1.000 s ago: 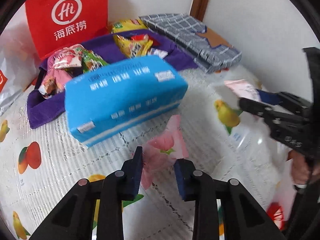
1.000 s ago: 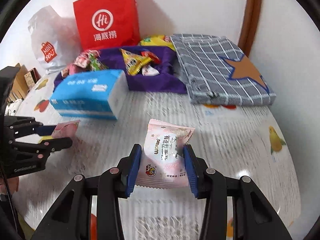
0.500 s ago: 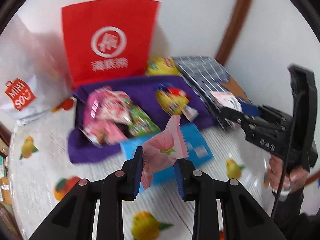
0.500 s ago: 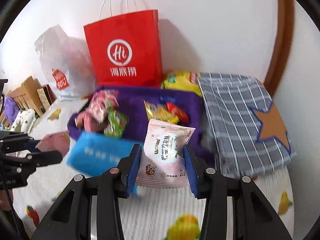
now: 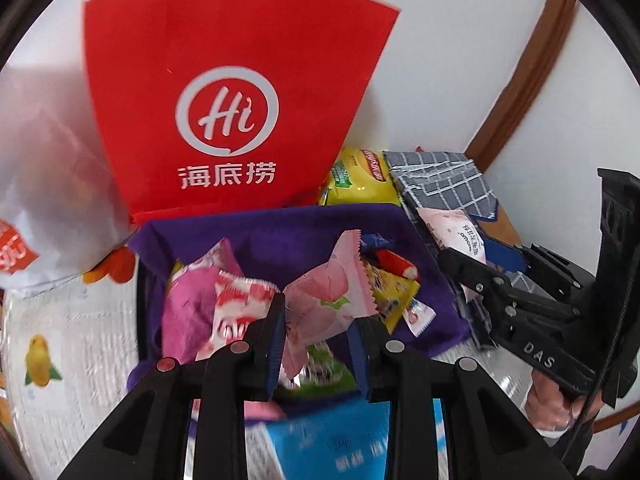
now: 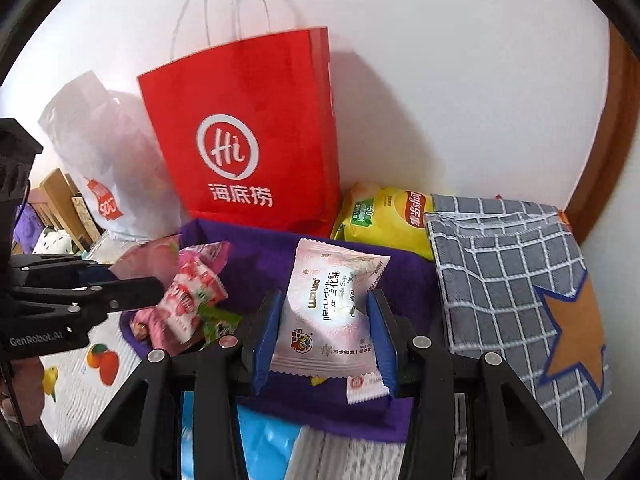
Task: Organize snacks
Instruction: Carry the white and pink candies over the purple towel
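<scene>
My left gripper [image 5: 318, 340] is shut on a pink peach snack packet [image 5: 332, 296] and holds it over the purple fabric tray [image 5: 256, 228]. My right gripper [image 6: 326, 340] is shut on a pale pink pastry packet [image 6: 328, 312], also held over the purple tray [image 6: 404, 264]. The tray holds several wrapped snacks: pink and red-white packets [image 5: 224, 300] on its left, yellow and red ones [image 5: 394, 280] on its right. In the left wrist view the right gripper [image 5: 464, 248] is at the right with its packet. In the right wrist view the left gripper [image 6: 136, 280] is at the left.
A red paper bag [image 6: 256, 144] stands against the wall behind the tray, a white plastic bag [image 6: 92, 168] to its left. A yellow chip bag [image 6: 384, 216] and a grey checked cloth box [image 6: 512, 288] are at the right. A blue tissue pack [image 5: 336, 436] lies in front of the tray.
Both grippers have lifted off the table with their packets and moved forward over the tissue pack, now above the purple tray.
</scene>
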A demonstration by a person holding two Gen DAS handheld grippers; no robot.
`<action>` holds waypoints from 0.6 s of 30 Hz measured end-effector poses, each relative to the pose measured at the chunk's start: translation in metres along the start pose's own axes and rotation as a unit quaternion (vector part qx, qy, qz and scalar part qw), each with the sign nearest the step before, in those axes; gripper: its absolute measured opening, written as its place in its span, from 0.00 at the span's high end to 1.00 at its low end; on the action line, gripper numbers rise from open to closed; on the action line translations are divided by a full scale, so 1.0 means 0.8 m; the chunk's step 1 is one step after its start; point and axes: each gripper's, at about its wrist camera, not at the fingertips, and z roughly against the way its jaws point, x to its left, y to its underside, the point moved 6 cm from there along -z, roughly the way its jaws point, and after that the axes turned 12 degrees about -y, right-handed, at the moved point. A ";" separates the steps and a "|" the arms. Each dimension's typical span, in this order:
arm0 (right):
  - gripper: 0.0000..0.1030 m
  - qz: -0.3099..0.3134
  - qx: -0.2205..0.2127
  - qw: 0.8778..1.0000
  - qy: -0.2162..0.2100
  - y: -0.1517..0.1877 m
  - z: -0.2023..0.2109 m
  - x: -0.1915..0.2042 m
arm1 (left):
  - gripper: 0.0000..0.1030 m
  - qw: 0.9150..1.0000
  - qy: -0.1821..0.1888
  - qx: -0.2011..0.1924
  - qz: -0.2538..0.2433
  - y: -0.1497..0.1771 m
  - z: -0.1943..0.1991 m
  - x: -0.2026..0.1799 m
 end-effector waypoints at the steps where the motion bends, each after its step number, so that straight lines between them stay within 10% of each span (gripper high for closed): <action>1: 0.58 -0.002 0.002 1.000 -0.001 -0.001 -0.006 -0.003 | 0.73 1.000 0.001 0.005 0.001 -0.003 -0.012 0.000; 18: 0.58 -0.012 0.068 0.998 -0.008 0.035 -0.096 -0.031 | 0.73 0.999 0.002 0.052 0.008 0.008 -0.089 -0.005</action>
